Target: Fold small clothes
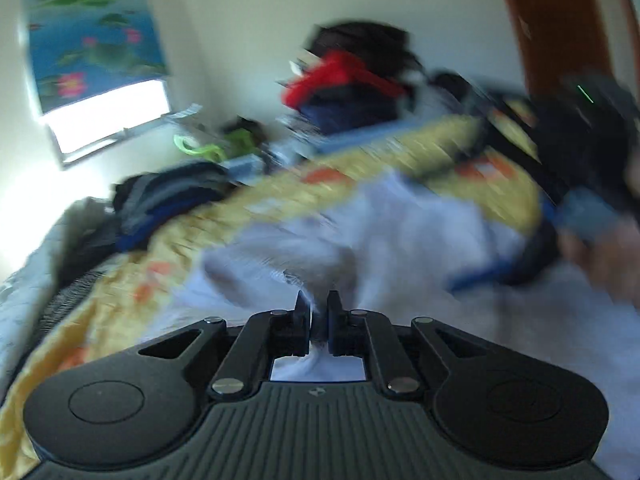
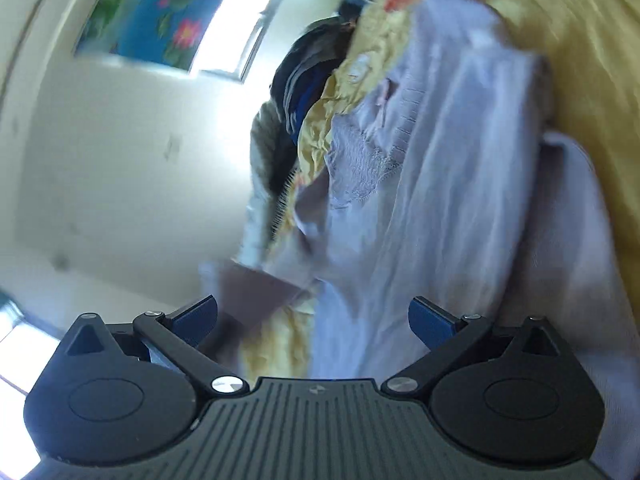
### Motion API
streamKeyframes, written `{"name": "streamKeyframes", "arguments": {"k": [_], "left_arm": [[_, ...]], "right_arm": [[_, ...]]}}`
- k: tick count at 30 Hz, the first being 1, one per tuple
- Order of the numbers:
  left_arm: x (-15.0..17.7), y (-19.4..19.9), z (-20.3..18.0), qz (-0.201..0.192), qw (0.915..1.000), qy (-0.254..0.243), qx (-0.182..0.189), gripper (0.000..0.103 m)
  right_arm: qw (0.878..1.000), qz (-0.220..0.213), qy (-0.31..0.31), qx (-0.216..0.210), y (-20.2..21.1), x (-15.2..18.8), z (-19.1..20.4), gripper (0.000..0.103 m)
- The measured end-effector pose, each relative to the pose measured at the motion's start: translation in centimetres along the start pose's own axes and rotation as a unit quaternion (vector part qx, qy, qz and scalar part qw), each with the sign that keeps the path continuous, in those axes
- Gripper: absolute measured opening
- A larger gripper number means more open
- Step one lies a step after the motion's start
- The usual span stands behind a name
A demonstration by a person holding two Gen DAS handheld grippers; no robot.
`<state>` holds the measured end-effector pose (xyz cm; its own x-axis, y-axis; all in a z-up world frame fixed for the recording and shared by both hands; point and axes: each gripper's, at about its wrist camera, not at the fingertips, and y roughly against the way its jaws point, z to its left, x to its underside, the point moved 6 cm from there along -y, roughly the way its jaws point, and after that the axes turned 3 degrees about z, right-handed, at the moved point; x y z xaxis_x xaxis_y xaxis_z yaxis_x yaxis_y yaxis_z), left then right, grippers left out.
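A: Pale lilac garment (image 1: 420, 220), soft knit, pinched right at the left gripper (image 1: 319, 306). Jaws nearly together, a fold of the cloth between the pads. So that one grips the garment.

B: And the right gripper (image 2: 313, 320)?

A: Jaws spread wide, nothing between them. Pale cloth (image 2: 440, 200) starts just past the right-hand finger and runs away from it, up the frame.

B: Long axis?

A: In the right wrist view the ribbing and folds run lengthwise away from the gripper, tilted a bit to the right. Cuff or hem with stitching sits further up, mid-frame. Heavy blur, can't name the garment type.

B: Where does it lie?

A: On a yellow bedspread (image 1: 120, 280) with orange patches. From the left gripper it spreads ahead and to the right, towards the person's hand (image 1: 604, 252) on the other tool at the frame edge.

B: Which hand is nearer?

A: Left is already on it. Right is just beside the cloth, not touching as far as I can tell. My guess: right needs to close on an edge opposite the left's pinch.

B: Beyond that?

A: Dark folded stack (image 1: 168, 200) far left on the bed, red and navy pile (image 1: 344, 88) behind, window blind (image 1: 92, 40) on the wall.
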<state>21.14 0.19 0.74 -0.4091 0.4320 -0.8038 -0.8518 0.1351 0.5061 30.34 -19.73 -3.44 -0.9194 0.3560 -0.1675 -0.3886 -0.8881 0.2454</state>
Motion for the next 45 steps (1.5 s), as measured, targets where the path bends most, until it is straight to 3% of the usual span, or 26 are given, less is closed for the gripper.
{"name": "streamKeyframes", "arguments": {"k": [3, 5, 7, 9, 12, 14, 16, 18, 19, 21, 22, 25, 26, 31, 32, 35, 37, 39, 45], "left_arm": [[0.9, -1.4, -2.0, 0.051, 0.9987, 0.004, 0.007, 0.011], [0.9, -1.3, -2.1, 0.058, 0.9981, 0.016, 0.011, 0.022], [1.1, -0.6, -1.8, 0.047, 0.9986, 0.019, 0.017, 0.067], [1.2, 0.8, -1.2, 0.02, 0.9991, 0.037, 0.008, 0.085], [1.5, 2.5, 1.1, 0.003, 0.993, 0.118, 0.005, 0.085], [2.6, 3.1, 3.4, -0.009, 0.9823, 0.187, -0.012, 0.085], [4.5, 3.0, 6.4, -0.003, 0.9626, 0.269, -0.031, 0.085], [6.7, 2.5, 8.8, 0.018, 0.9363, 0.349, -0.03, 0.085], [7.6, 2.3, 9.8, 0.024, 0.9235, 0.382, -0.029, 0.085], [9.3, 2.1, 11.1, 0.025, 0.9065, 0.421, -0.027, 0.085], [10.0, 2.0, 11.3, 0.028, 0.9042, 0.425, -0.031, 0.085], [11.6, 1.7, 10.6, 0.03, 0.9108, 0.41, -0.036, 0.087], [11.7, 1.7, 10.8, 0.029, 0.9077, 0.418, -0.026, 0.09], [11.9, 2.0, 10.5, 0.025, 0.9079, 0.418, -0.025, 0.092], [11.9, 2.0, 10.6, 0.023, 0.9068, 0.42, -0.022, 0.093], [12.0, 2.1, 10.7, 0.016, 0.9027, 0.43, -0.014, 0.094], [12.0, 2.2, 10.8, 0.011, 0.9005, 0.435, -0.008, 0.096], [12.0, 2.1, 10.8, 0.01, 0.9001, 0.436, -0.005, 0.098], [11.9, 2.1, 10.8, 0.008, 0.8993, 0.437, -0.003, 0.098]], "right_arm": [[1.0, 0.008, -0.023, -0.017, 0.5, -0.1, -0.5, 0.103], [1.0, 0.014, -0.02, -0.012, 0.5, 0.2, -0.4, 0.103], [1.0, 0.019, -0.011, -0.006, 0.4, 0.5, -0.2, 0.103], [1.0, 0.019, -0.001, 0.001, 0.3, 0.8, 0.0, 0.103], [1.0, 0.025, 0.007, 0.015, 0.3, 1.2, 0.2, 0.103], [0.999, 0.029, 0.013, 0.022, 0.4, 1.5, 0.4, 0.103], [0.999, 0.033, 0.004, 0.025, 0.5, 1.6, 0.4, 0.103], [0.999, 0.039, -0.008, 0.024, 0.6, 1.7, 0.7, 0.103], [0.999, 0.038, -0.011, 0.021, 0.7, 1.7, 0.9, 0.103], [0.999, 0.04, -0.007, 0.015, 0.5, 1.8, 1.7, 0.103], [0.999, 0.046, 0.001, 0.013, 0.2, 1.9, 2.2, 0.103], [0.996, 0.074, 0.044, 0.032, -2.0, 1.6, 4.1, 0.103], [0.994, 0.088, 0.057, 0.041, -3.0, 1.4, 4.5, 0.103], [0.97, 0.182, 0.1, 0.123, -7.6, 1.6, 4.8, 0.102], [0.967, 0.194, 0.102, 0.132, -7.6, 2.0, 4.8, 0.102], [0.95, 0.267, 0.125, 0.101, -6.0, 5.1, 5.9, 0.102], [0.938, 0.297, 0.142, 0.11, -3.5, 7.4, 5.9, 0.101], [0.938, 0.293, 0.142, 0.123, -0.9, 8.7, 5.5, 0.102], [0.979, 0.161, 0.061, 0.105, 5.1, 7.6, 4.0, 0.102]]}}
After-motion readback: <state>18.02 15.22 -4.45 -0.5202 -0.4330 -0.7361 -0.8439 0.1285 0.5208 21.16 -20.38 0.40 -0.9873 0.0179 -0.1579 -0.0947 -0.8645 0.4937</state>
